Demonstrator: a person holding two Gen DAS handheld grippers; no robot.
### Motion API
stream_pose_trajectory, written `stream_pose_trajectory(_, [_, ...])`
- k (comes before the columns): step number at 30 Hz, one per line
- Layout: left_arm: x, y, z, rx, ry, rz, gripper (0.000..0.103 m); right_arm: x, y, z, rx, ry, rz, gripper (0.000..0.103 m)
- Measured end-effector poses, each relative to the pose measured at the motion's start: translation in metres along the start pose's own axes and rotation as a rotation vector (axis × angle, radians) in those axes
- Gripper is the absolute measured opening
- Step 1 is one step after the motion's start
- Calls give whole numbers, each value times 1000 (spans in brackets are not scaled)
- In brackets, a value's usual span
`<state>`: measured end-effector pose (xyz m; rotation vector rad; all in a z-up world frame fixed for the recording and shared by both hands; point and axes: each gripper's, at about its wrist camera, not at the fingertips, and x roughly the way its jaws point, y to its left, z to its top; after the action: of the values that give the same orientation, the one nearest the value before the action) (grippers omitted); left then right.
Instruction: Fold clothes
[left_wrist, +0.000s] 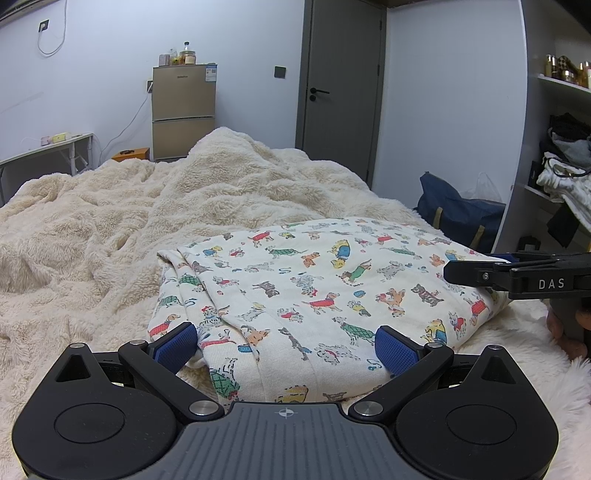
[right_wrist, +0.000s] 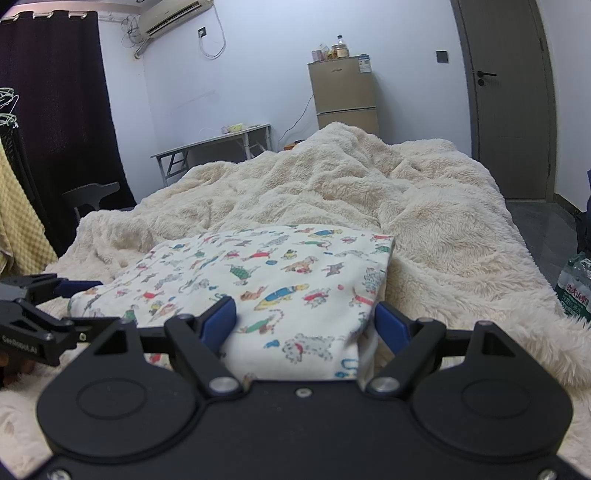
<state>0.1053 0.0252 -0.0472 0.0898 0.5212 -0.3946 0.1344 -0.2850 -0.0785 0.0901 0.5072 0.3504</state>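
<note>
garment: folded dog-print cloth (left_wrist: 314, 291), lying flat on the cream fleece blanket (left_wrist: 110, 229) on the bed, near edge at 6 o'clock in both wrist views
fold state: layered rectangle; loose layered edges at 9 o'clock in left view, folded corner at 2 o'clock in right view
left gripper (left_wrist: 286, 345): blue-padded fingers (left_wrist: 175, 345) apart, straddling the cloth's near edge; pads at the fabric, not pinching it
right gripper (right_wrist: 306, 325): fingers (right_wrist: 219, 321) spread wide over the cloth's near right corner; nothing clamped
cross-view: right gripper shows at 3 o'clock in left view, at the cloth's edge; left gripper at 9 o'clock in right view
background: fridge (left_wrist: 183, 110) and grey door (left_wrist: 340, 74) at 12 o'clock, bench (right_wrist: 214, 142) by the wall
</note>
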Motion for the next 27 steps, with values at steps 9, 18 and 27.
stream_pose_trajectory(9, [-20, -58, -19, 704, -8, 29, 100, -40, 31, 10, -629, 83, 24, 82])
stream_pose_trajectory(18, [10, -91, -27, 969, -86, 168, 84, -19, 86, -34, -1097, 85, -62, 83])
stream_pose_trajectory(27, [50, -120, -33, 1096, -124, 214, 61, -6, 108, -29, -1171, 38, -64, 83])
